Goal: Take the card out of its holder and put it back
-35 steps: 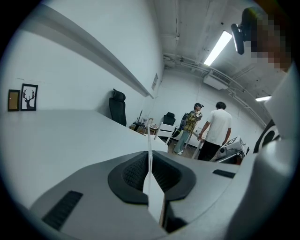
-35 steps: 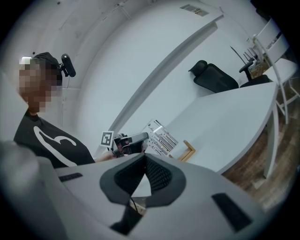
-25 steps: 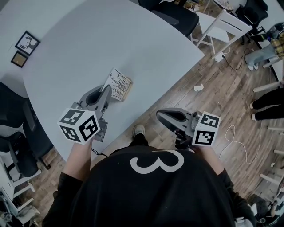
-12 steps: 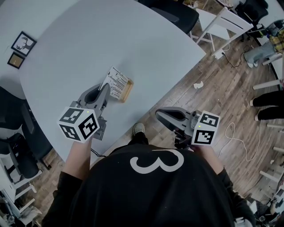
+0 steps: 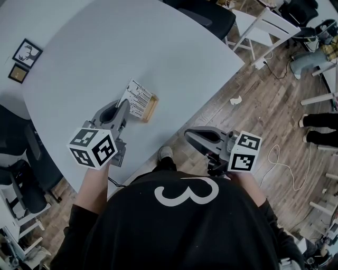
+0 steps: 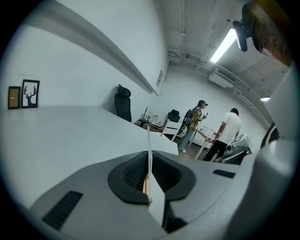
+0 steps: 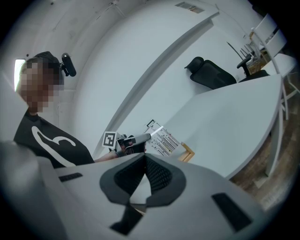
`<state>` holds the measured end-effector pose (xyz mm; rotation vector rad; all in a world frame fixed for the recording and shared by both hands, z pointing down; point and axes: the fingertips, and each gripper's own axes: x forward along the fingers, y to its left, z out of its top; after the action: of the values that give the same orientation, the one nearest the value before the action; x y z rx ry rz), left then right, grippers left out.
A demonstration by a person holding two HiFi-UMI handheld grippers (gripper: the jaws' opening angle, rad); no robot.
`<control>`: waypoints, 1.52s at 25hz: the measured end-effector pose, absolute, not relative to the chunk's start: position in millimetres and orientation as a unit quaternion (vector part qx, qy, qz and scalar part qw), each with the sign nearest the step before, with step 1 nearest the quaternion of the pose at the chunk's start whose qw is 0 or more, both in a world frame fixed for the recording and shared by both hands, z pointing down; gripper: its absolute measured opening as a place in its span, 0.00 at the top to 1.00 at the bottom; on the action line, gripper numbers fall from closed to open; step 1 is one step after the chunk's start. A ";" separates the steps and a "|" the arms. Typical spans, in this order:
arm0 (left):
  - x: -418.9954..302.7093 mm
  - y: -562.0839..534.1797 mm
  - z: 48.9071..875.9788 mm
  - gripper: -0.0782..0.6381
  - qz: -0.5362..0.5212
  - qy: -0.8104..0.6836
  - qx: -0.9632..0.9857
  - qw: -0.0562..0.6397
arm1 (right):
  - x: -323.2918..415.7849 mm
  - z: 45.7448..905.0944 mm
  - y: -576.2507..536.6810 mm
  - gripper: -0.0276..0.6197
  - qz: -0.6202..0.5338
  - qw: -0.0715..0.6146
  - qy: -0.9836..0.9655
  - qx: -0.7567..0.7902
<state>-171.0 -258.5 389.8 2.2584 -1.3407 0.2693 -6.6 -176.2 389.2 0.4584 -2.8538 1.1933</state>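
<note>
A white printed card (image 5: 136,97) is tilted up over the grey table (image 5: 105,47), its lower edge at a small wooden holder (image 5: 151,108). I cannot tell whether that edge sits in the slot. My left gripper (image 5: 125,107) is shut on the card's near edge. In the left gripper view the card (image 6: 149,140) shows edge-on between the pads. My right gripper (image 5: 189,135) hangs off the table's edge above the floor, shut with nothing in it. The right gripper view shows the card (image 7: 163,138), the holder (image 7: 187,152) and the left gripper (image 7: 140,138).
Two small framed pictures (image 5: 26,50) (image 5: 17,73) lie at the table's far left. Black office chairs (image 5: 208,16) stand beyond and left of the table. A crumpled paper (image 5: 235,100) and a white cable (image 5: 280,158) lie on the wooden floor. Two people (image 6: 227,133) stand far off.
Hardly anything has changed: the left gripper still holds the card by the holder, and the right gripper stays beside the table edge. Only the head view has shifted slightly.
</note>
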 end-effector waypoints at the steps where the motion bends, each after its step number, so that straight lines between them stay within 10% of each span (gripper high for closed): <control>1: -171.5 -259.0 389.9 0.86 0.099 -0.493 0.828 0.248 | -7.2 389.3 -176.5 0.95 0.382 0.007 -0.913 0.146; 38: -154.3 -251.9 435.6 0.86 0.176 -0.495 0.818 0.232 | 8.0 390.6 -171.5 0.95 0.388 0.003 -0.907 0.163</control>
<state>-154.3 -251.9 435.6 2.2492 -1.3616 0.4849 8.0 -171.5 390.6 0.5115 -2.8432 1.2176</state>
